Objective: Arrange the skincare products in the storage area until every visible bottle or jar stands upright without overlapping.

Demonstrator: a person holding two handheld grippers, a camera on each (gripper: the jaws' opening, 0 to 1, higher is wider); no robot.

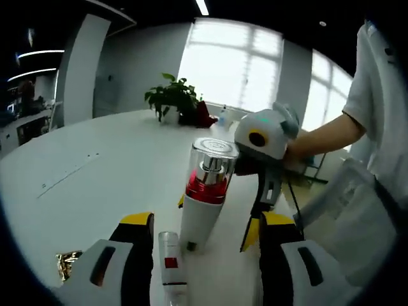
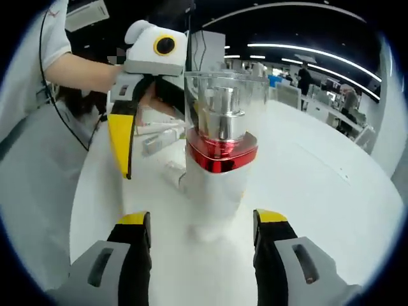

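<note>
A white bottle (image 1: 205, 194) with a red collar and a clear cap stands on the white table (image 1: 95, 172). My left gripper (image 1: 205, 224) is open just short of it. A small clear tube with a red label (image 1: 170, 260) lies flat between its jaws. My right gripper (image 2: 203, 220) is open, its yellow tips on either side of the bottle (image 2: 220, 159) base without touching it. In the left gripper view a yellow finger (image 1: 251, 234) of the right gripper reaches down beside the bottle. In the right gripper view a yellow finger (image 2: 121, 141) of the left gripper hangs left of the bottle.
A crumpled gold foil piece (image 1: 66, 264) lies near my left jaw. A potted plant (image 1: 171, 99) stands at the table's far edge. Flat boxes and tubes (image 2: 159, 140) lie behind the bottle. A person's arm (image 1: 325, 137) and white clothing are close on the right.
</note>
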